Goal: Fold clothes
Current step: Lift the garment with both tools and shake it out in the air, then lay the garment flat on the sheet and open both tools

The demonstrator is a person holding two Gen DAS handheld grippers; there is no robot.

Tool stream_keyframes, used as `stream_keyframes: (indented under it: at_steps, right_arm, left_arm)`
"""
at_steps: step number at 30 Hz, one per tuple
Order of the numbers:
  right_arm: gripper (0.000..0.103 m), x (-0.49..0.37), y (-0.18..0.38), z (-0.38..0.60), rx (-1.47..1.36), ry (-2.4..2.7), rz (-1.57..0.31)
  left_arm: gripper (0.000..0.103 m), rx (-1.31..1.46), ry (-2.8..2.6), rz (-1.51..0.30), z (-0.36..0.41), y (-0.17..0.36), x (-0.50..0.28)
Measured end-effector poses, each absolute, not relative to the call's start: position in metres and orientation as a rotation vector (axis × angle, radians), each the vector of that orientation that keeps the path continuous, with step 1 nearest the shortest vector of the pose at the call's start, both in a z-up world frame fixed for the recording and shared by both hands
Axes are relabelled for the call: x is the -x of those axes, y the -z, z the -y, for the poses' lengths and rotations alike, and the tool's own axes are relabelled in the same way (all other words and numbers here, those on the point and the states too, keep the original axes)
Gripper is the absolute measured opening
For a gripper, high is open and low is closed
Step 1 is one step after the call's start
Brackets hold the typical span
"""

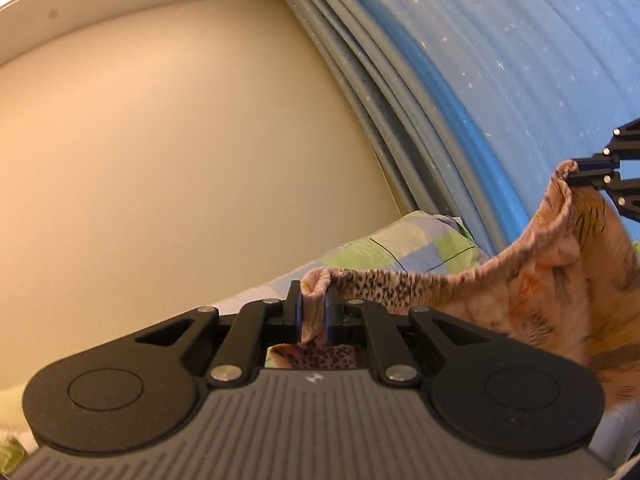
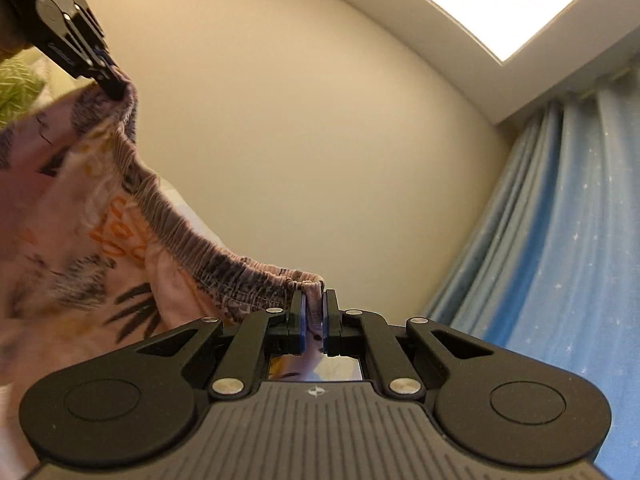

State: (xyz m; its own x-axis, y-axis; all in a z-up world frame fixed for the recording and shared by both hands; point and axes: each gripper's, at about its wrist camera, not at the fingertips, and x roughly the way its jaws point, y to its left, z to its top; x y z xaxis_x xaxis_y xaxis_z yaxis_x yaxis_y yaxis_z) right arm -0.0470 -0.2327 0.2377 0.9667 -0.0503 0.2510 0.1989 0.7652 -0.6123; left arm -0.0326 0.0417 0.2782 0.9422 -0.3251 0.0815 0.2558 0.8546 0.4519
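Holding garment (image 1: 540, 280) aloft by waistband | left hand-held gripper (image 1: 314, 312), right hand-held gripper (image 2: 314, 312) both pinching it | next: lay flat on bed (image 1: 256, 294)

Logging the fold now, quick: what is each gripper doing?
Left gripper: jaws shut on the patterned garment's elastic waistband.
Right gripper: jaws shut on the same waistband's other end.

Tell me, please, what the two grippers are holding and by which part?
Both hold one patterned garment by its elastic waistband: the left gripper and the right gripper each pinch one end.
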Motion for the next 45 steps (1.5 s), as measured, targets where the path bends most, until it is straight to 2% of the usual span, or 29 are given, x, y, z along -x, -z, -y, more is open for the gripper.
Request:
stream_keyframes:
  at_steps: [6, 12, 16, 17, 18, 20, 22, 24, 26, 30, 31, 32, 36, 37, 39, 40, 42, 45]
  right_arm:
    - [0.004, -0.023, -0.222, 0.255, 0.674, 0.110, 0.108]
    - [0.004, -0.179, -0.141, 0.296, 0.634, 0.077, -0.090]
    - [0.010, -0.283, -0.066, 0.318, 0.572, 0.074, -0.331]
    - [0.010, -0.296, -0.049, 0.322, 0.535, 0.076, -0.381]
    - [0.011, -0.297, -0.037, 0.330, 0.476, 0.065, -0.398]
    - [0.023, -0.281, -0.019, 0.339, 0.414, 0.057, -0.424]
    - [0.025, -0.262, -0.001, 0.346, 0.377, 0.055, -0.461]
    - [0.028, -0.244, 0.009, 0.354, 0.332, 0.048, -0.512]
    - [0.035, -0.224, 0.018, 0.364, 0.266, 0.046, -0.559]
    - [0.041, -0.179, 0.028, 0.376, 0.161, 0.041, -0.626]
    - [0.046, -0.167, 0.029, 0.379, 0.138, 0.039, -0.641]
    - [0.050, -0.156, 0.031, 0.380, 0.118, 0.035, -0.658]
    - [0.054, -0.119, 0.043, 0.382, 0.035, 0.009, -0.706]
    - [0.054, -0.112, 0.046, 0.383, 0.013, 0.009, -0.715]
    - [0.054, -0.101, 0.051, 0.385, -0.029, 0.016, -0.729]
    - [0.054, -0.096, 0.053, 0.386, -0.049, 0.021, -0.734]
    - [0.054, -0.088, 0.058, 0.391, -0.091, 0.034, -0.740]
    - [0.054, -0.080, 0.066, 0.402, -0.205, 0.047, -0.746]
  left_arm:
    - [0.008, -0.451, 0.337, 0.023, -0.021, -0.243, -0.058]
    - [0.009, -0.406, 0.355, -0.190, 0.018, -0.144, -0.202]
    - [0.025, -0.298, 0.380, -0.419, 0.030, -0.063, -0.291]
    - [0.026, -0.277, 0.382, -0.463, 0.029, -0.048, -0.300]
    - [0.027, -0.263, 0.384, -0.494, 0.026, -0.034, -0.303]
    - [0.036, -0.252, 0.383, -0.541, 0.017, -0.013, -0.298]
    - [0.038, -0.225, 0.372, -0.594, 0.004, 0.000, -0.289]
    - [0.038, -0.185, 0.370, -0.636, -0.011, 0.004, -0.271]
    - [0.045, -0.146, 0.375, -0.666, -0.023, 0.001, -0.247]
    - [0.057, -0.081, 0.419, -0.731, -0.039, -0.003, -0.187]
    - [0.060, -0.072, 0.439, -0.754, -0.039, -0.002, -0.175]
    - [0.061, -0.072, 0.453, -0.779, -0.037, 0.000, -0.165]
    - [0.063, -0.109, 0.484, -0.894, -0.026, 0.022, -0.138]
    - [0.062, -0.122, 0.474, -0.908, -0.023, 0.027, -0.135]
    - [0.045, -0.130, 0.464, -0.924, -0.020, 0.035, -0.129]
    - [0.019, -0.113, 0.472, -0.927, -0.020, 0.036, -0.127]
    - [0.004, -0.101, 0.476, -0.907, -0.022, 0.032, -0.124]
    - [0.002, -0.104, 0.451, -0.844, -0.033, 0.015, -0.122]
